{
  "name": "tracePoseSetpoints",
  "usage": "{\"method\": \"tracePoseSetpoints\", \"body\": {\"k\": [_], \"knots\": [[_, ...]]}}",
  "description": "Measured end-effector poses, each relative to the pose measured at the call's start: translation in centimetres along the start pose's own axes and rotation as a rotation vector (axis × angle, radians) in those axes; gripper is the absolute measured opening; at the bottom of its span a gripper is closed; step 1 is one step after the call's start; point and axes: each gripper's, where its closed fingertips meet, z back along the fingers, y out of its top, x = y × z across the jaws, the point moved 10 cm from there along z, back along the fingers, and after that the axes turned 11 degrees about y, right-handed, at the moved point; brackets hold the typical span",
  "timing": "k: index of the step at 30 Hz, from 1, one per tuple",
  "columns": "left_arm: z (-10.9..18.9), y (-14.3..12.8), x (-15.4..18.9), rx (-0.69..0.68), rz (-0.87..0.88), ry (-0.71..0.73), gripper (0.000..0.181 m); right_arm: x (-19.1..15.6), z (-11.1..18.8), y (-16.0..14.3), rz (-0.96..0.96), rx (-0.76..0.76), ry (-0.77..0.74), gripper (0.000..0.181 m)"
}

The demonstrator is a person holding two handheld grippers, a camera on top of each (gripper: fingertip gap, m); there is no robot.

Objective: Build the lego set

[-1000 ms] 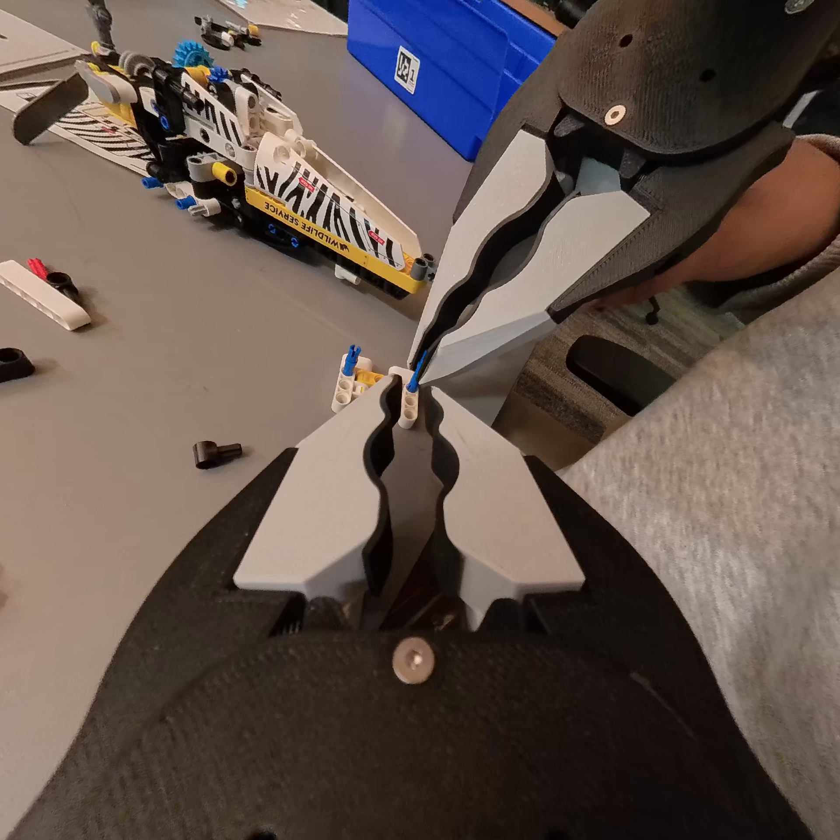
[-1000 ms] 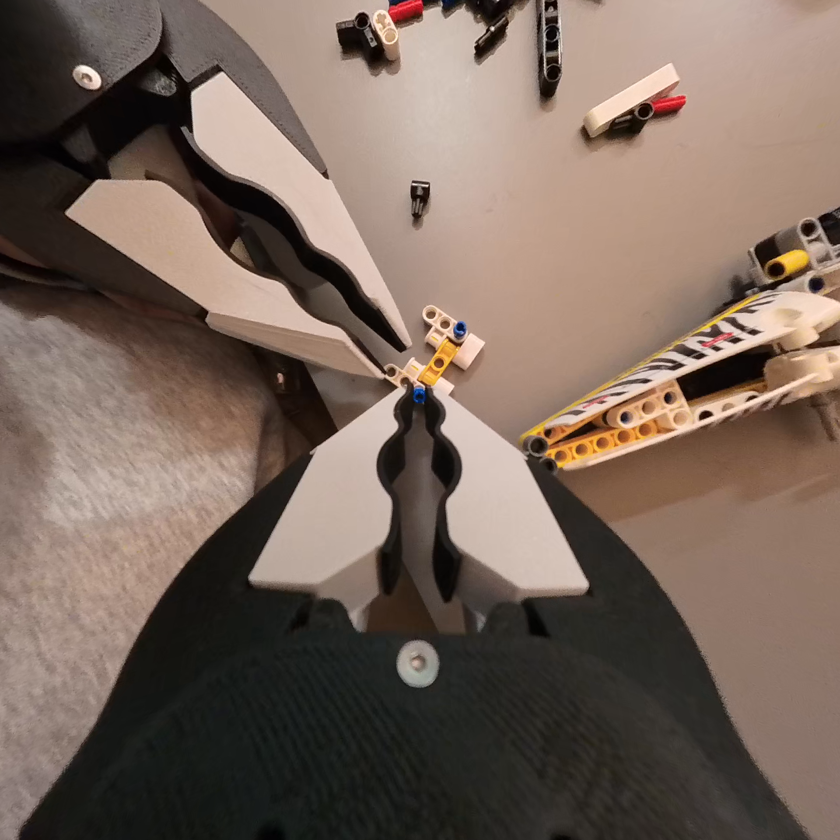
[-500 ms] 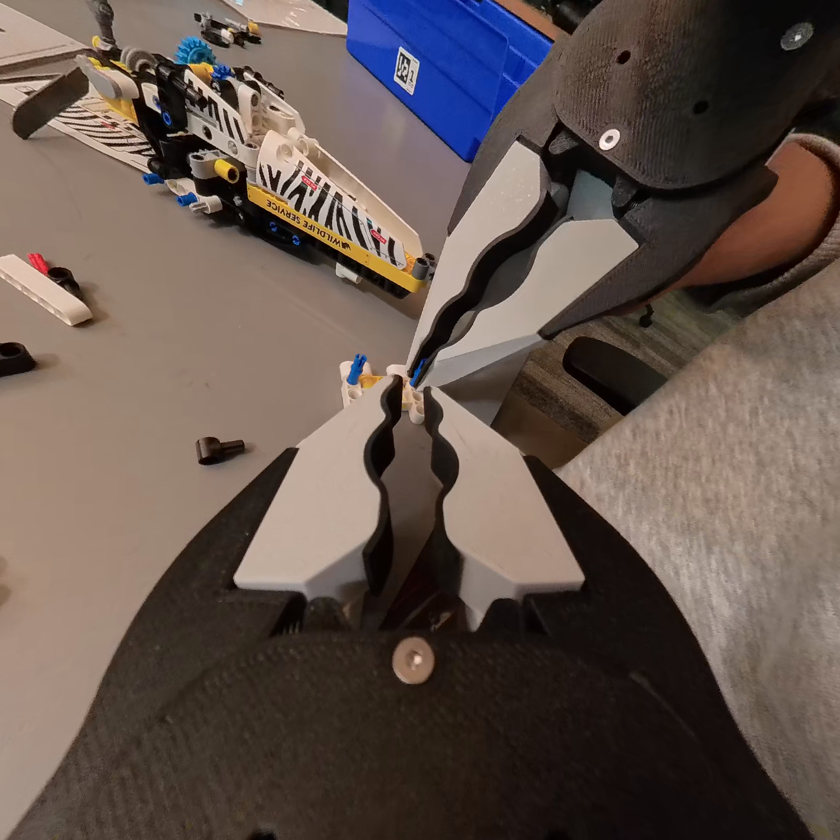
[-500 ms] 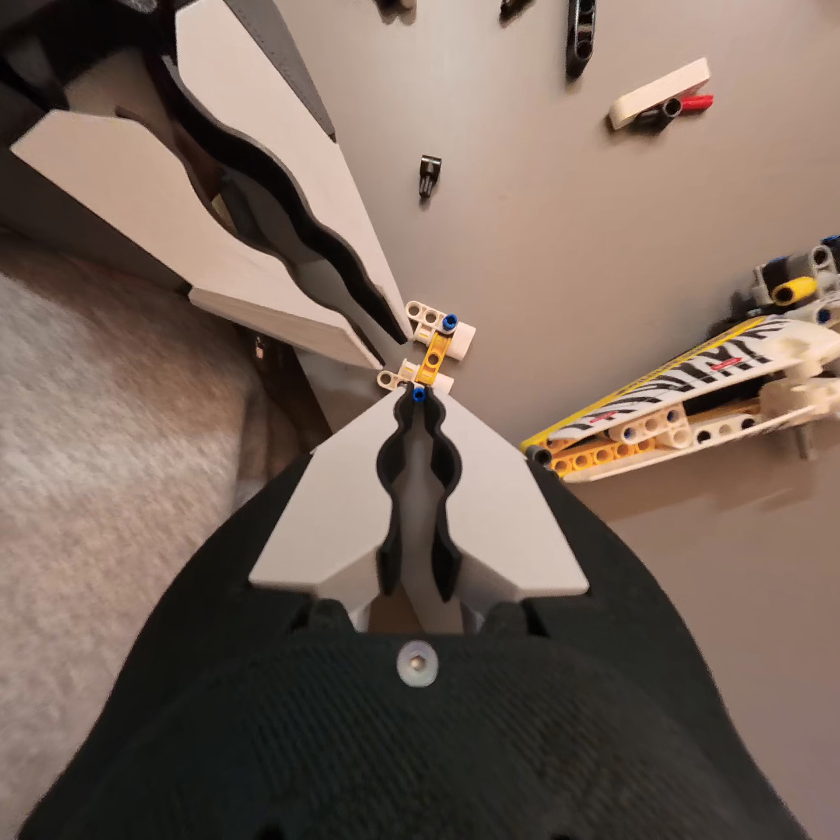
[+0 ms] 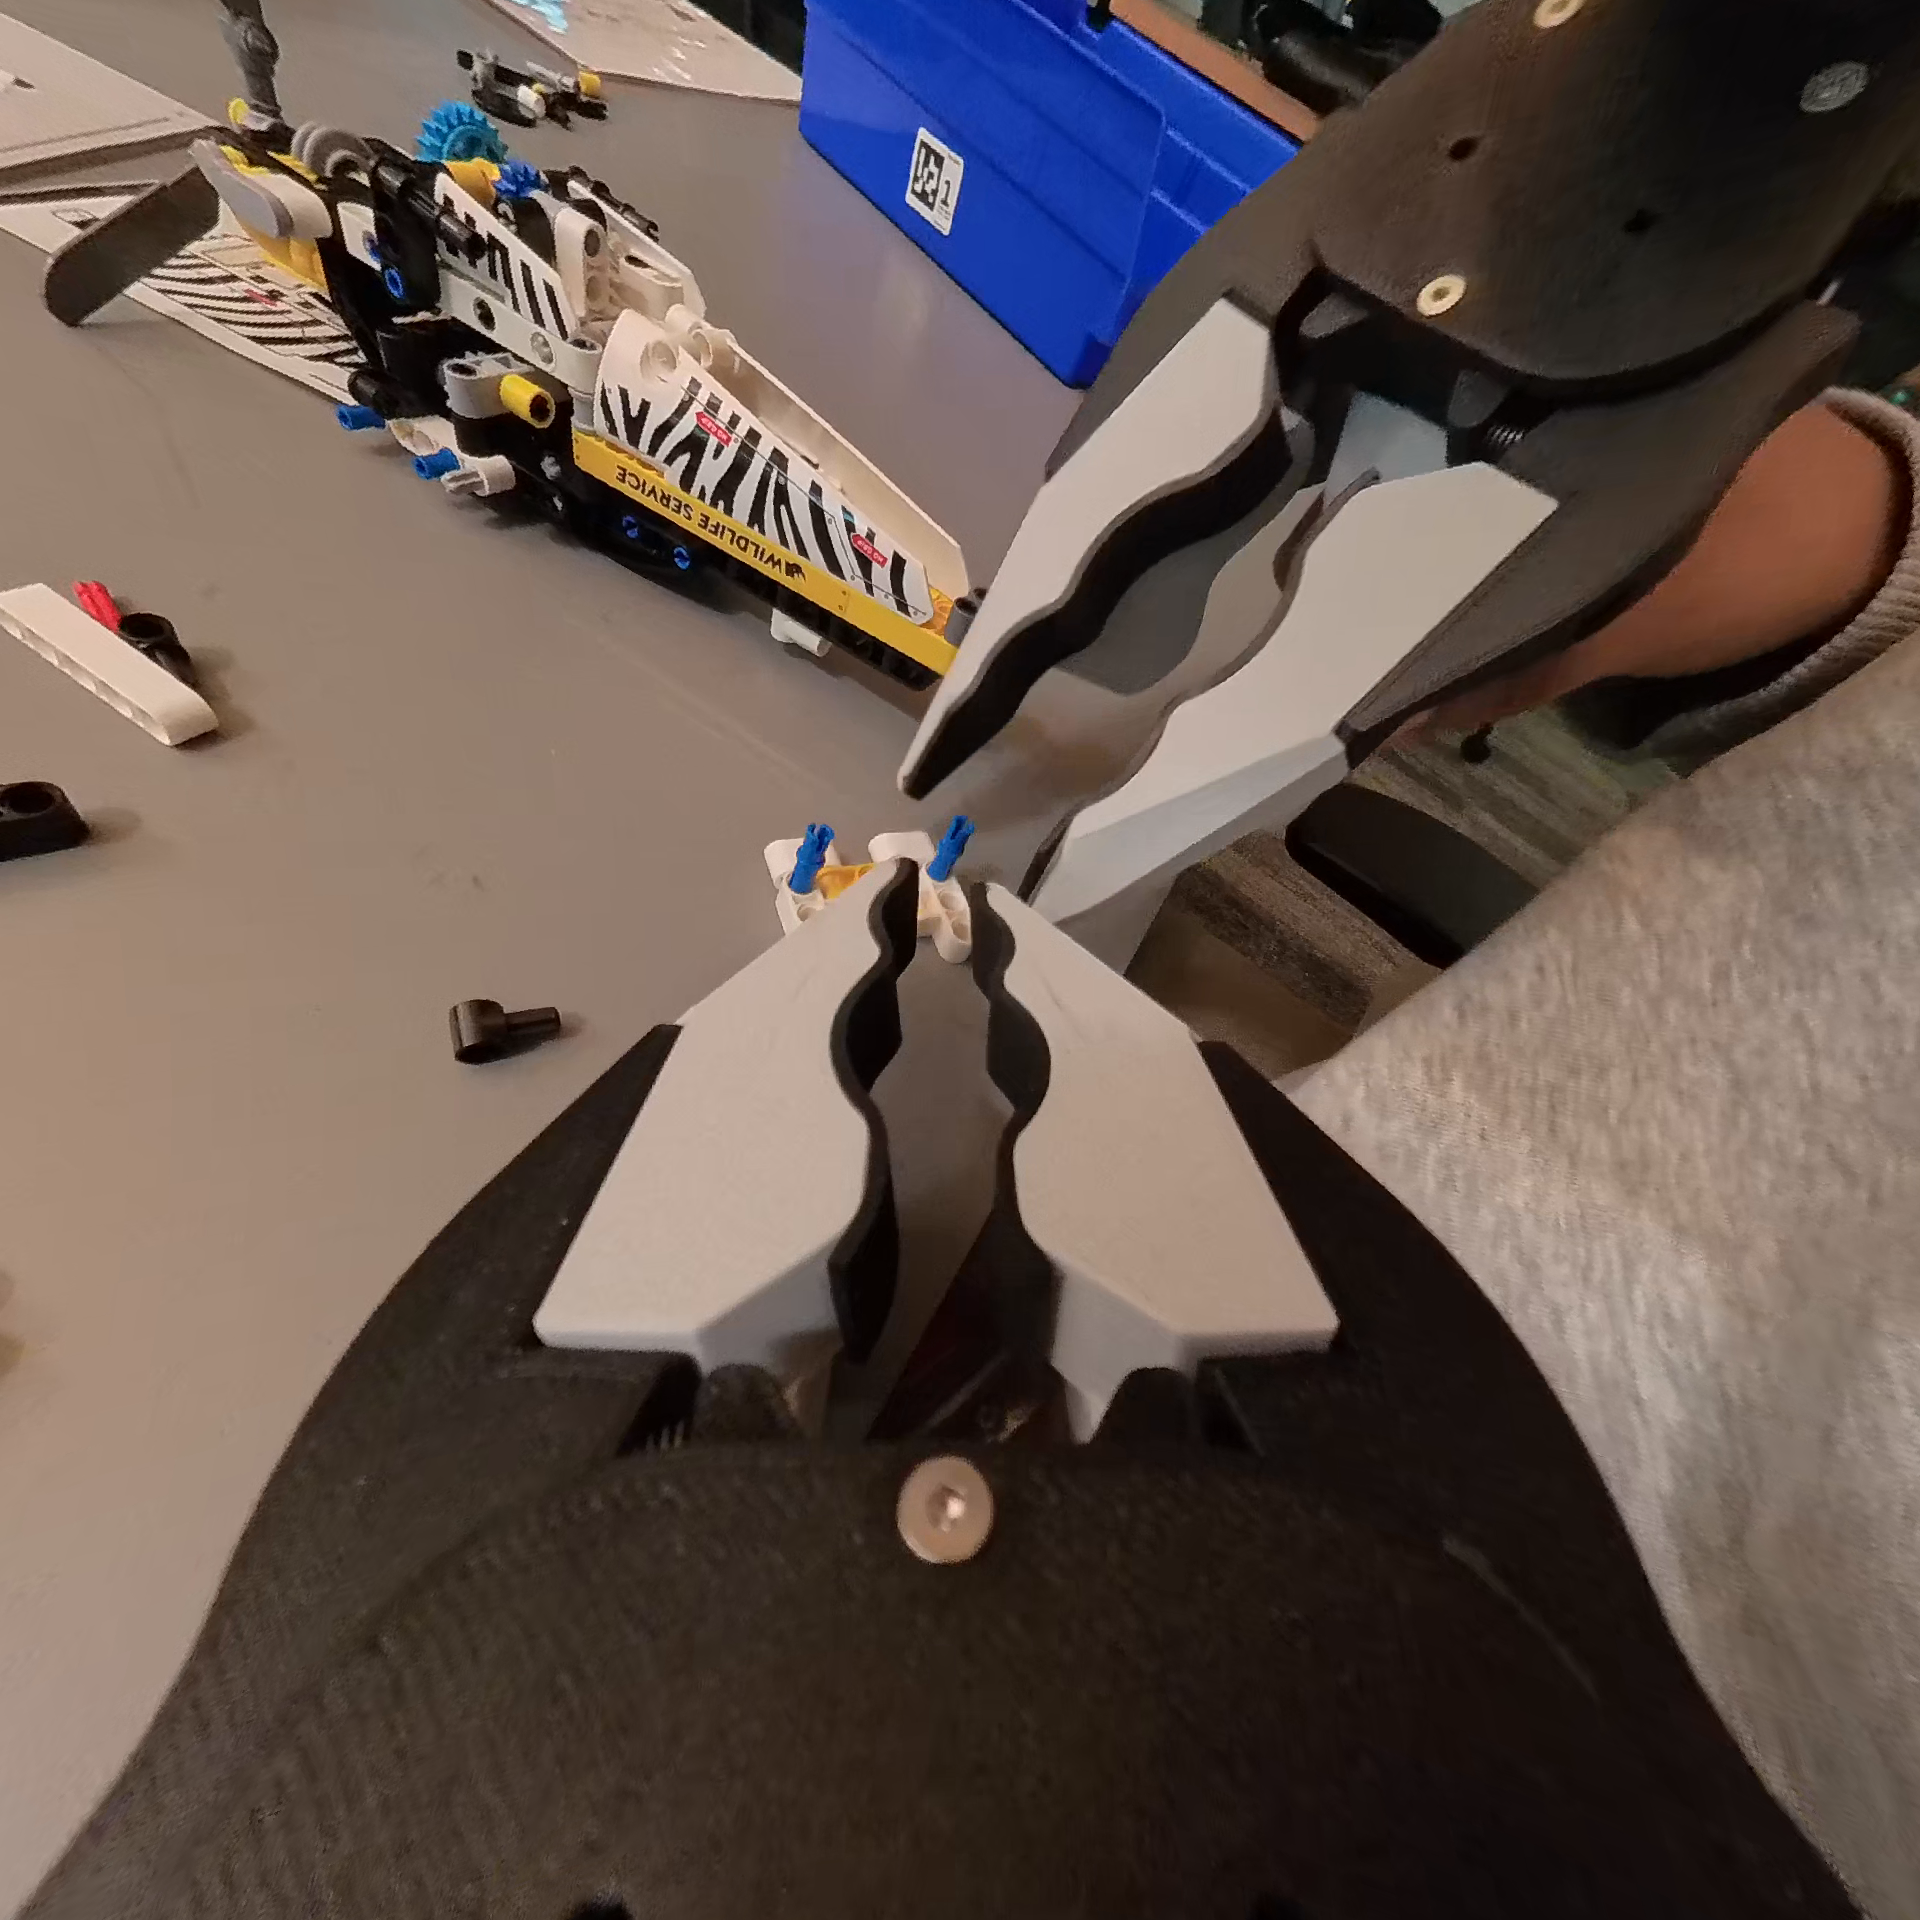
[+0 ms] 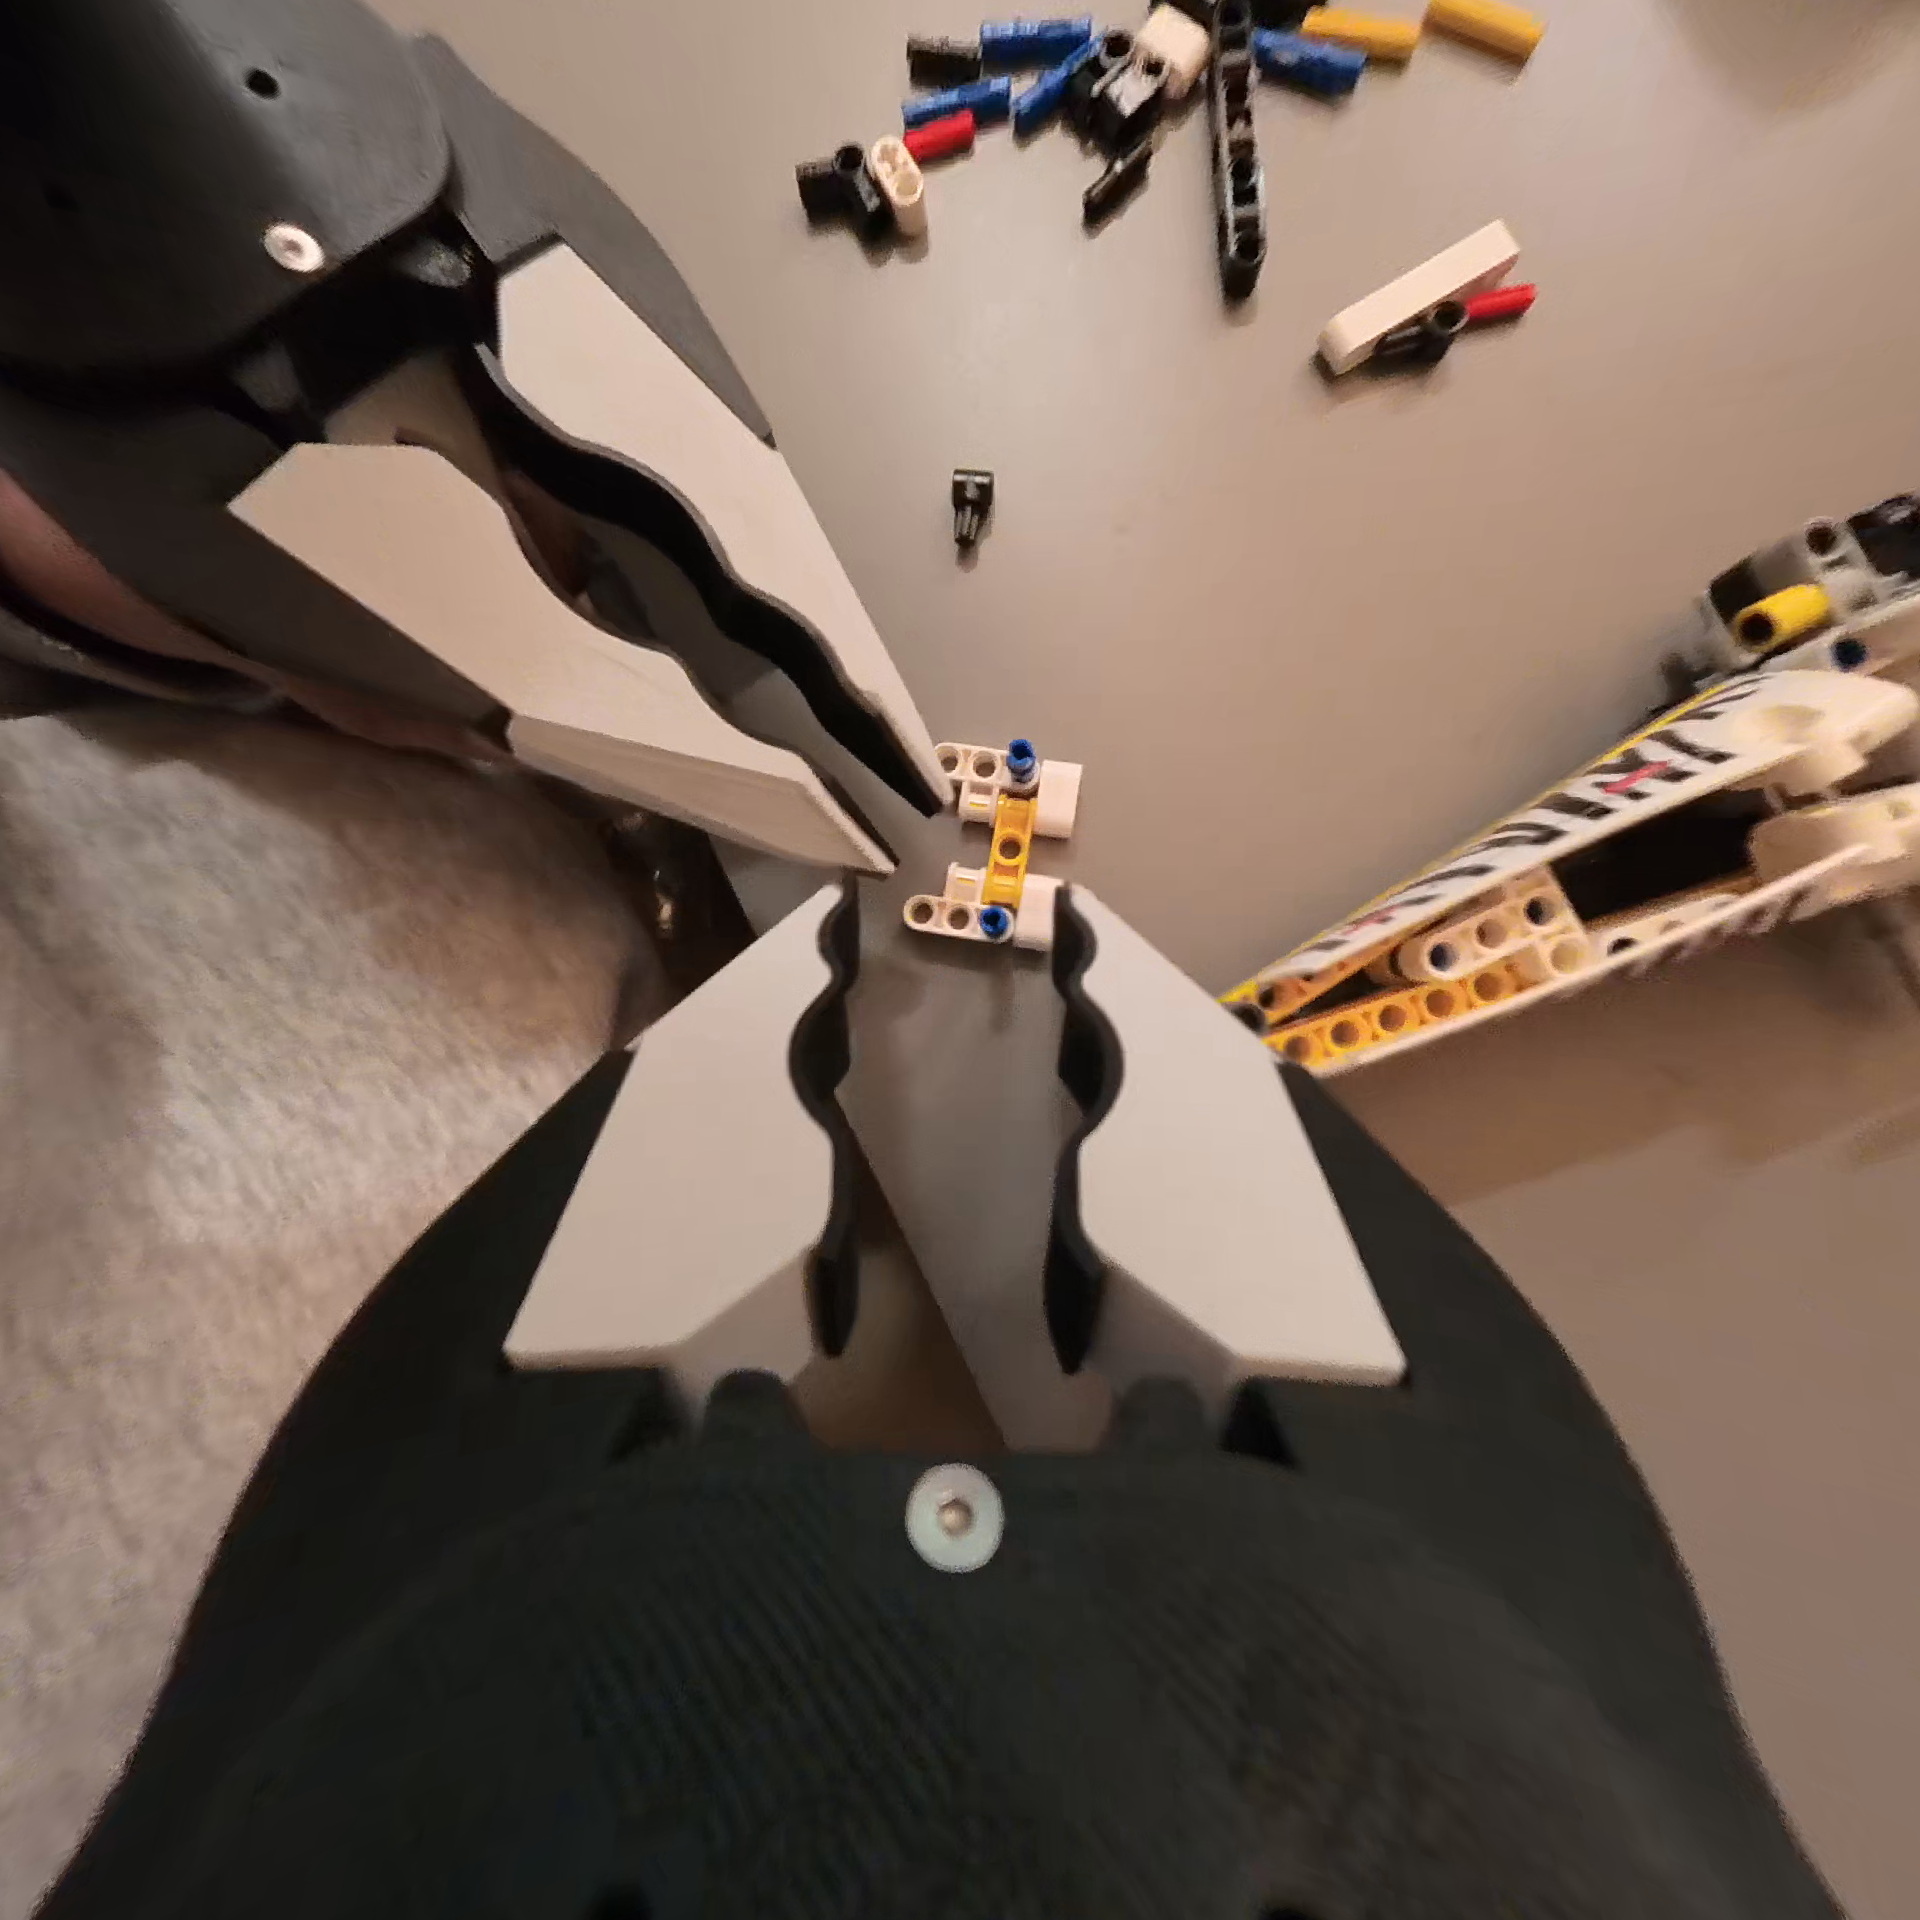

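A small assembly [image 6: 1003,842] of two white beams joined by a yellow beam sits near the table's edge, with a blue pin in each white beam. My left gripper [image 5: 948,891] is shut on the near white beam [image 5: 951,923]. It also shows in the right wrist view [image 6: 912,836]. My right gripper [image 6: 956,904] is open and empty, its fingertips on either side of the near beam. In the left wrist view it [image 5: 977,831] hovers just above one blue pin [image 5: 951,844]. The zebra-striped helicopter model [image 5: 675,447] lies farther out on the table.
A blue bin [image 5: 1039,177] stands behind the model. A loose black pin [image 5: 499,1029], a white beam with a red pin [image 6: 1413,301] and a pile of several loose parts [image 6: 1143,94] lie on the grey table. A grey sleeve [image 5: 1610,1247] fills the right side.
My right gripper has opened and let go of the blue pin, which now stands in the white beam. The right gripper has drawn back a little. My left gripper keeps its hold.
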Motion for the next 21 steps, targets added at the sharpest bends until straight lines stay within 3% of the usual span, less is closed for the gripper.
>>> {"method": "tracePoseSetpoints", "body": {"k": [6, 12, 16, 18, 21], "knots": [[0.0, 0.0, 0.1, 0.004, -0.009, -0.001, 0.009, -0.9, 0.9, -0.4, 0.077, 0.081, -0.068, 0.035], [0.1, 0.3, 0.6, 0.000, -0.131, 0.086, 0.014, -1.4, 1.3, -1.4, 0.097, 0.189, -0.073, 0.034], [1.3, 1.3, -0.6, 0.068, -0.076, 0.110, 0.014, -1.5, 1.7, -1.8, 0.112, 0.249, -0.075, 0.034], [2.2, 1.9, -1.8, 0.081, -0.052, 0.168, 0.014, -1.5, 2.2, -2.0, 0.129, 0.293, -0.101, 0.033], [3.6, 2.8, -3.7, 0.022, -0.083, 0.365, 0.016, -1.5, 3.2, -2.3, 0.159, 0.395, -0.151, 0.029]]}}
